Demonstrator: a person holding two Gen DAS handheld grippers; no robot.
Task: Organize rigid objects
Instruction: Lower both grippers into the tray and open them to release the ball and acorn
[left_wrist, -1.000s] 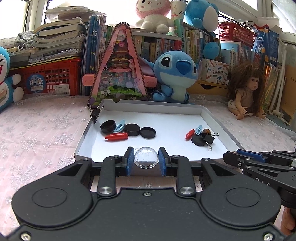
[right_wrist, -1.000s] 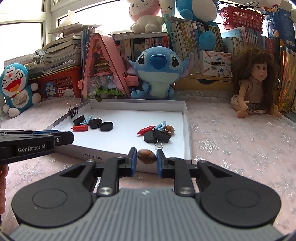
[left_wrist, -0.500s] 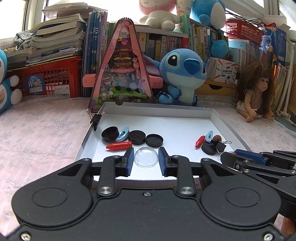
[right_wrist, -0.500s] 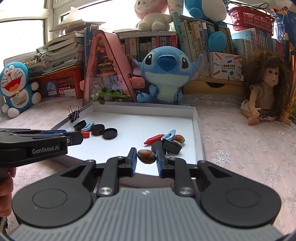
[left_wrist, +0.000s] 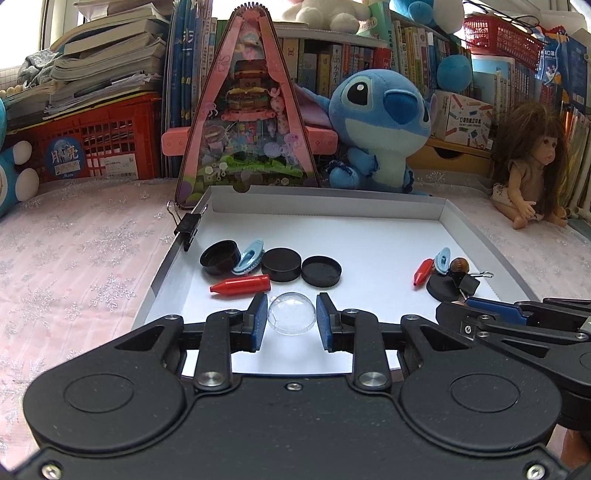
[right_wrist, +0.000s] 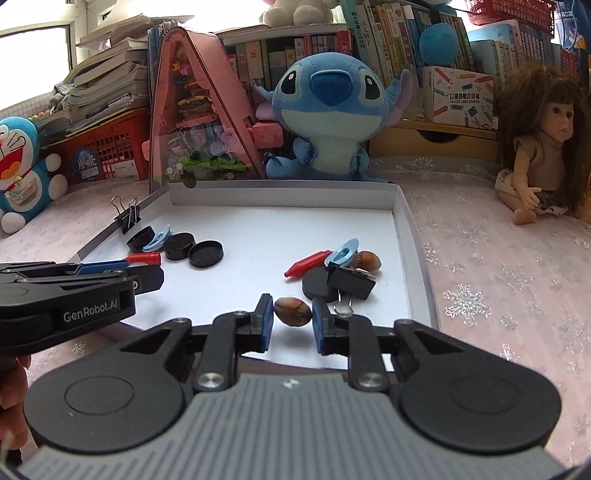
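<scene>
While the left tongs (left_wrist: 291, 317) clamp a clear plastic dome (left_wrist: 291, 313), the right tongs (right_wrist: 293, 318) clamp a brown acorn-like nut (right_wrist: 293, 312) above the shallow white cardboard tray (right_wrist: 402, 236)

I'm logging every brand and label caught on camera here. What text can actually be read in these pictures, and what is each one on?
"GenRobot.AI": on the side of the left gripper, in the right wrist view.
"POCKET LABEL PRINTER": on the white carton beside the blue plush toy; the characters above it are too blurred to read.
"Moon": on the round blue sticker on the red crate.
Book spines: too small to read.
</scene>
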